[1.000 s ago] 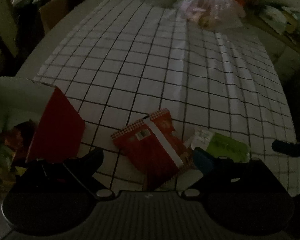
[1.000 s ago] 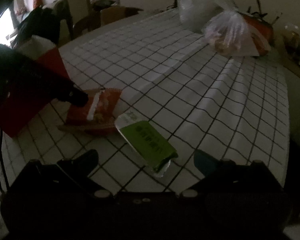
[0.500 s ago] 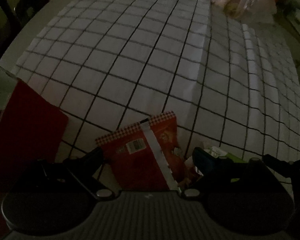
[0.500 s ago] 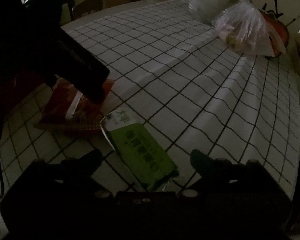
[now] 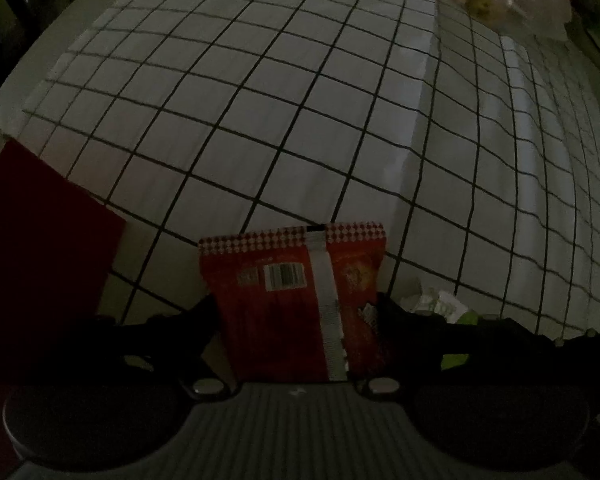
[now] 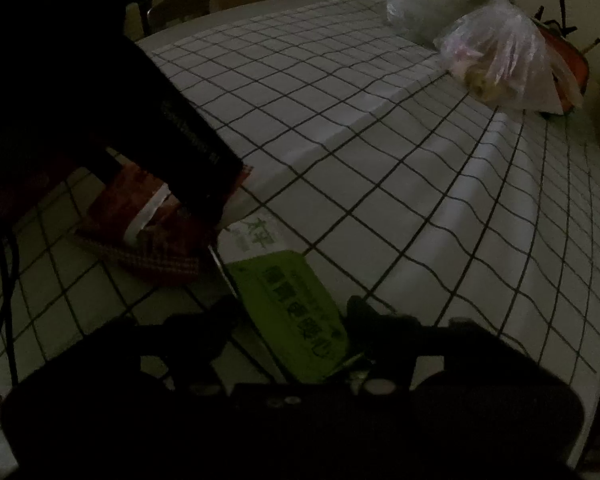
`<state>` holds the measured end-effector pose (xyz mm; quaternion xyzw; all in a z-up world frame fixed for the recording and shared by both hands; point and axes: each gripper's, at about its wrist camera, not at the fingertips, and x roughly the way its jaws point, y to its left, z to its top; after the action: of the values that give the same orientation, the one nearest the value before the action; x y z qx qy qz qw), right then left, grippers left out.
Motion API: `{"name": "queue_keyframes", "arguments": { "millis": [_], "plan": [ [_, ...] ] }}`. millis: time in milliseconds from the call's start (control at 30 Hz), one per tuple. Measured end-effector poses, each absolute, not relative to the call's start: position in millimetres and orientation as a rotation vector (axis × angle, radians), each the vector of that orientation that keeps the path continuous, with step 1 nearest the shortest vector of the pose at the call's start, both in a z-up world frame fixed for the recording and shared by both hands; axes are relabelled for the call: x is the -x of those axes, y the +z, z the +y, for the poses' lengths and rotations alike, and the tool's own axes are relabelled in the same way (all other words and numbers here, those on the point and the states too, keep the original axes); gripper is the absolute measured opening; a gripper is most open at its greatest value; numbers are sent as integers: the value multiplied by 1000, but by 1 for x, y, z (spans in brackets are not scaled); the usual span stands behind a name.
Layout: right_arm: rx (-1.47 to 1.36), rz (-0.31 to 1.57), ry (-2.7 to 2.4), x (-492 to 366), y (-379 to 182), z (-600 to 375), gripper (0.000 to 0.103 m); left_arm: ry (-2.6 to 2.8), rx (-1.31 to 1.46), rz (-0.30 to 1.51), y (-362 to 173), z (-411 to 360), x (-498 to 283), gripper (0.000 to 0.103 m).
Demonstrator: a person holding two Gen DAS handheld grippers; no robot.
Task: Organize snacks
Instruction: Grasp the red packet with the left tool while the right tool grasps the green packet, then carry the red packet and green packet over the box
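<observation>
The left tongs (image 5: 296, 312) sit with a finger at either side edge of the red snack packet (image 5: 296, 296); the jaws have just been closing around it, and the dark fingertips (image 5: 208, 308) appear to touch the wrapper — though the dim light leaves it unclear whether they truly pinch it. The packet lies flat on the worktop (image 5: 300, 120), barcode side up, its zigzag seal toward 12 o'clock.

The right tongs (image 6: 292, 316) have likewise just been closing, their jaws now about half spread around the near end of the green snack packet (image 6: 296, 312). The finger at 3 o'clock seems to rest against the packet's edge, the one at 9 o'clock stands just beside it; a firm grip cannot be confirmed.

Both tools point steeply down at the worktop. In the right wrist view the left tool's black body crosses from 10 o'clock, hiding part of the red packet, which lies just beside the green one.

A white cloth with a black grid (image 6: 420, 160) covers the worktop. A red box (image 5: 40, 260) stands at 9 o'clock in the left view — near the red packet. Far off at 1 o'clock rest clear plastic bags (image 6: 504, 60). A chair (image 6: 188, 4) shows beyond the far edge at 11 o'clock.
</observation>
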<state>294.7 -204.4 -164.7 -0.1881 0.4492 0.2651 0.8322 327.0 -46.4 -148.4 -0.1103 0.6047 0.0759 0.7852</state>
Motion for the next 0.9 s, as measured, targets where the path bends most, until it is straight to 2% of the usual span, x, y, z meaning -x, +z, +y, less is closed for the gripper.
{"name": "queue_keyframes", "arguments": {
  "millis": [167, 267, 900],
  "plan": [
    [372, 950, 526, -286, -163, -204, 44, 139, 191, 1276, -145, -51, -317, 74],
    [327, 949, 487, -280, -162, -206, 41, 129, 178, 1260, -144, -51, -309, 73],
    [85, 933, 319, -209, -132, -218, 40, 32, 163, 1169, -106, -31, -224, 73]
  ]
}}
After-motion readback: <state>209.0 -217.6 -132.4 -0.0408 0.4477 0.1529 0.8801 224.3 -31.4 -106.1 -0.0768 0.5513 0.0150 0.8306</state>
